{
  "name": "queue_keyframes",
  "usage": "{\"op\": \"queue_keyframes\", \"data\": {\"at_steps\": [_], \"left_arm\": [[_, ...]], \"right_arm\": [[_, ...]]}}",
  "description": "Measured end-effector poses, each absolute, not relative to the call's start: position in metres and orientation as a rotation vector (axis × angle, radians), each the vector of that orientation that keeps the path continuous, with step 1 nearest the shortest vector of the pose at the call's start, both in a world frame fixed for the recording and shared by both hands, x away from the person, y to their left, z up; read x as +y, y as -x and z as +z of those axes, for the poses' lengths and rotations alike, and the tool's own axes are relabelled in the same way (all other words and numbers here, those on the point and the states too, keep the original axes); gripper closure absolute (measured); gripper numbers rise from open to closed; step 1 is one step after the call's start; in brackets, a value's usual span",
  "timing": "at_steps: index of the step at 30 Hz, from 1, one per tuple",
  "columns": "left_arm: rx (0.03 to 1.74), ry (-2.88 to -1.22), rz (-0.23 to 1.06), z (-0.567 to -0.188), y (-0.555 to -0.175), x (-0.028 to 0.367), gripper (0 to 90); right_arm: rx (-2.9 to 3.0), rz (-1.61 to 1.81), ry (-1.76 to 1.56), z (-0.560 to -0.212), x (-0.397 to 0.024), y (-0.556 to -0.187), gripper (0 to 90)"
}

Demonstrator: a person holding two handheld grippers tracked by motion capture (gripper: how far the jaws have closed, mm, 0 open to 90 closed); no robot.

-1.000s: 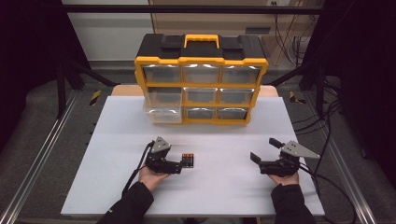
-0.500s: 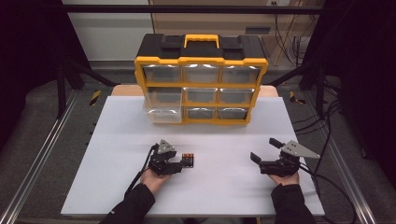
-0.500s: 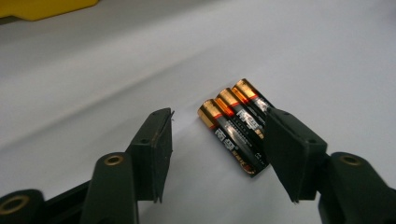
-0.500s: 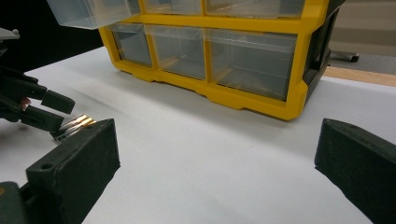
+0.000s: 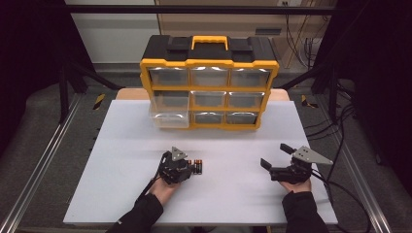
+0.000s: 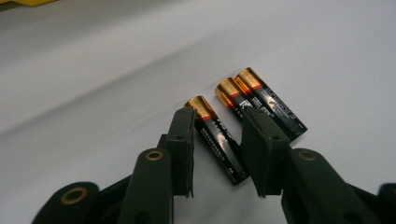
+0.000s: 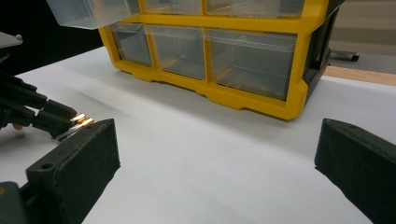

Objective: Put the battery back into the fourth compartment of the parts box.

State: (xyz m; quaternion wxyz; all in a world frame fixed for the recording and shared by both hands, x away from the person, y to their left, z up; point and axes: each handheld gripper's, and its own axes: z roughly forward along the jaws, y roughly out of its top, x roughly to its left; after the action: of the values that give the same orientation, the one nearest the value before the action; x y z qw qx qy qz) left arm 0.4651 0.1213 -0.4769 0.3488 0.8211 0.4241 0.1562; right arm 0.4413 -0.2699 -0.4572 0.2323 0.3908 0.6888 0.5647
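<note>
A lab bench — aluminium rails (image 5: 39, 165), trailing cables (image 5: 340, 136) (black drapes around), white tabletop (image 5: 233, 194).

Left tongs (image 6: 217, 135) slightly parted, right tongs (image 5: 275, 156) spread wide.

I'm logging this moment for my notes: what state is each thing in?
Left tool: open, jaws straddling one battery lying flat.
Other two batteries: lying flat side by side, untouched.
Right tool: open wide, holding nothing.
Organizer: upright; the lower left drawers pulled out, the rest shut.
</note>
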Motion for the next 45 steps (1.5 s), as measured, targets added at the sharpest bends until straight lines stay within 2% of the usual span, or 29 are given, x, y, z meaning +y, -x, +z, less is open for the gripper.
{"op": "queue_keyframes", "data": {"at_steps": [8, 21, 45], "left_arm": [[1.143, -2.131, 0.411, -0.476, -0.466, 0.122, 75.3], [1.124, -2.094, 0.412, -0.471, -0.466, 0.128, 76.1], [1.029, -1.940, 0.409, -0.401, -0.457, 0.176, 76.1]], "right_arm": [[1.893, 1.552, -1.073, -0.457, -0.270, -0.441, 0.4], [1.892, 1.557, -1.069, -0.457, -0.271, -0.441, 0.4], [1.902, 1.555, -1.073, -0.457, -0.270, -0.441, 0.3]]}}
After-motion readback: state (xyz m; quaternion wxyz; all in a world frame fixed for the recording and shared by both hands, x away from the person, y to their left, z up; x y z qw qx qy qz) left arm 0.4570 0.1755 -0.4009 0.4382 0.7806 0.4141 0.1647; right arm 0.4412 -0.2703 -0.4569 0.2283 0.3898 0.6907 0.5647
